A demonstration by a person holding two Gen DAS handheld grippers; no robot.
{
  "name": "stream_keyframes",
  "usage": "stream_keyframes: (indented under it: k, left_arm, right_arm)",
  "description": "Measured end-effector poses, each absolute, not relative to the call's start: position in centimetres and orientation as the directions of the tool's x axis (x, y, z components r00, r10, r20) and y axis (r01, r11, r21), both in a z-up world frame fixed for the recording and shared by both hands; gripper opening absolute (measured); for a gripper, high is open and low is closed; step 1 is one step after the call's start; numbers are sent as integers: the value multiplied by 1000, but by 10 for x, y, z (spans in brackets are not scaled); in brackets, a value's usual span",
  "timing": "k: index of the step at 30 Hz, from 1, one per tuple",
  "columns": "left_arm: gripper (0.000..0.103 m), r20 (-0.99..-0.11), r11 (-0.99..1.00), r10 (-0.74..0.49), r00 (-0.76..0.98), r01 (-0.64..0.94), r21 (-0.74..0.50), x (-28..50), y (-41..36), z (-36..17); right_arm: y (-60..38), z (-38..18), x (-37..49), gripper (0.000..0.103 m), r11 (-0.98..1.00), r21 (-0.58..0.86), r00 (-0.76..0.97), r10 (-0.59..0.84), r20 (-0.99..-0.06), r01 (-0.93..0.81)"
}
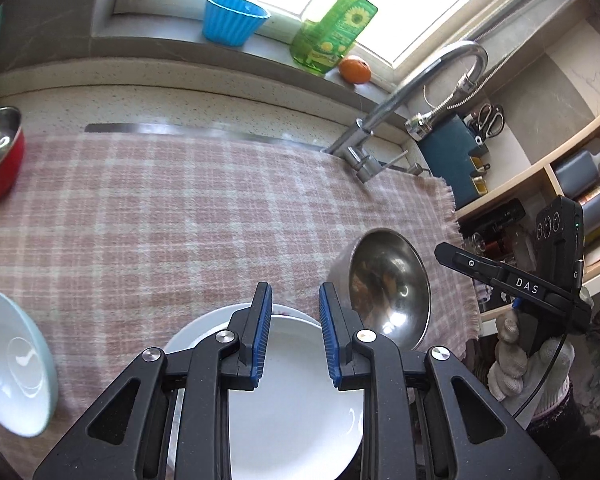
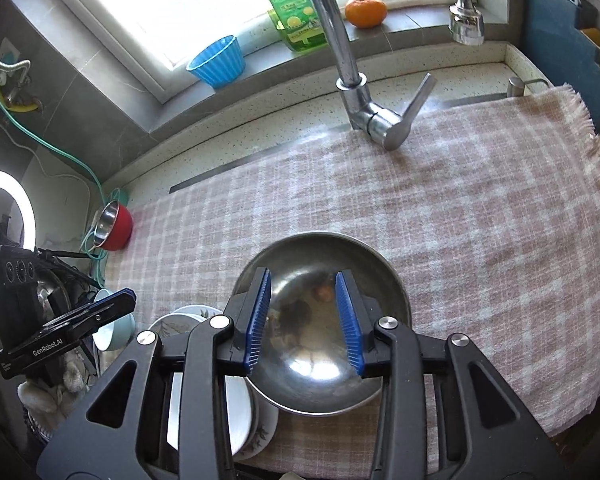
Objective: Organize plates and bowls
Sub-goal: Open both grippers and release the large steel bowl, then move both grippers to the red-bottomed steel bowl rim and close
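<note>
Left gripper (image 1: 292, 304) hangs over a white plate (image 1: 296, 392); jaws spread, nothing between the pads. The plate sits on a second plate whose rim (image 1: 188, 332) just shows at left. The gripper's frame hides the near edge of both. In the right view the lower plate (image 2: 172, 326) shows a leaf pattern; most of the stack lies behind the right gripper's frame.

Right gripper (image 2: 304, 316) hangs over a steel bowl (image 2: 320, 320); jaws spread, no contact with the rim that I can make out. The bowl's near-left edge overlaps the plates; whether it rests on them cannot be told.

Pale blue bowl (image 1: 16, 360) lies tilted at the left of the cloth (image 1: 180, 208); in the right view it is half hidden behind the left gripper. Red bowl (image 1: 0, 152), steel inside, sits at the far left, cut off by the frame edge.

On the sill: blue cup (image 1: 234, 20), green bottle (image 1: 336, 28) with its top washed out by window glare, orange (image 1: 355, 70). Tap (image 2: 340, 52) arches over the cloth.
</note>
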State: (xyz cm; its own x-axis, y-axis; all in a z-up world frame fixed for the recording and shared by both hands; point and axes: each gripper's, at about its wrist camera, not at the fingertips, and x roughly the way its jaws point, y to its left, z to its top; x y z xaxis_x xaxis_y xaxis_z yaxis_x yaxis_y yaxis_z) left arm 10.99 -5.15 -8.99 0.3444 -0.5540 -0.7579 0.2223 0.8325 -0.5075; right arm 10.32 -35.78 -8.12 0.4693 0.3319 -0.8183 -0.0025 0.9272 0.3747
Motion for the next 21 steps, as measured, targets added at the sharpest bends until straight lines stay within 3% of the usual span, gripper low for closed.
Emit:
stream_keyframes:
  k: [14,21]
  left_arm:
    - [22,-758,878,-360,543,-78,-473,119,104,-88]
    - [22,-769,851,-280,575,-223,-476,129,166,-104]
  right_arm:
    - [-250,-31,143,35,851,479,445,522,-728,-214]
    - [-173,-32,177,35,814,496,391,581,-714,-304]
